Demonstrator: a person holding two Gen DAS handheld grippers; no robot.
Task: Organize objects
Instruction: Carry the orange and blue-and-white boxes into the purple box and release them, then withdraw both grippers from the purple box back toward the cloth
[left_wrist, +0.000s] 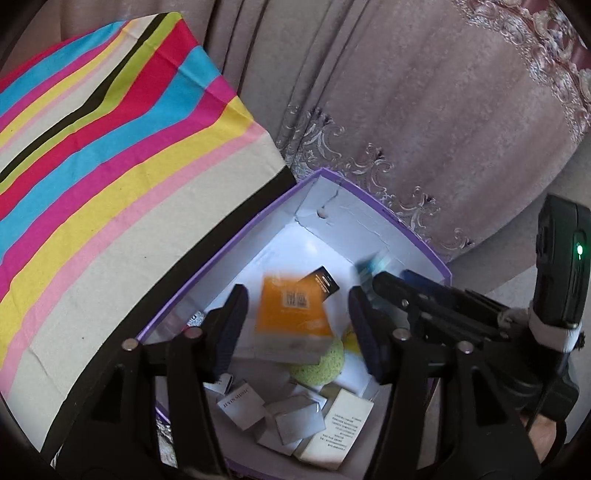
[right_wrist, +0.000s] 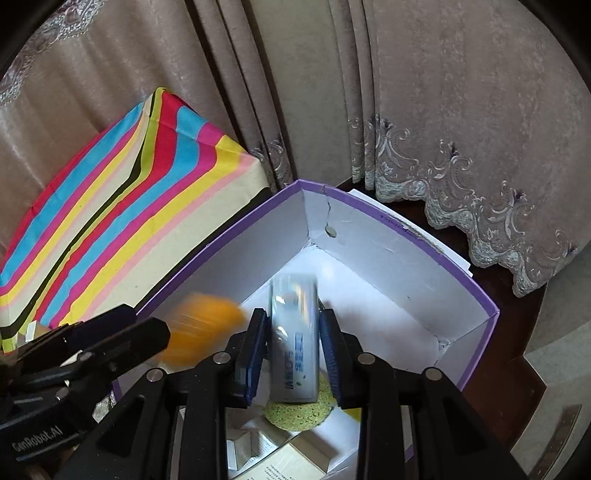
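Observation:
A purple-rimmed box with white inner walls (left_wrist: 369, 218) (right_wrist: 388, 251) stands under both grippers. My left gripper (left_wrist: 295, 325) is open over it; a blurred orange box (left_wrist: 291, 310) sits between its fingers without touching them, apparently falling. In the right wrist view the orange box (right_wrist: 203, 328) is a blur at left. My right gripper (right_wrist: 293, 354) has its jaws slightly apart around a blurred white box with blue print (right_wrist: 295, 339), loose between the pads. The right gripper also shows in the left wrist view (left_wrist: 373, 277).
Small white cartons (left_wrist: 295, 421), a green round sponge (left_wrist: 321, 362) (right_wrist: 295, 413) and a black packet (left_wrist: 321, 284) lie in the box. A striped fabric-covered box (left_wrist: 110, 184) (right_wrist: 122, 210) stands left. Mauve curtains (left_wrist: 424, 92) (right_wrist: 443, 110) hang behind.

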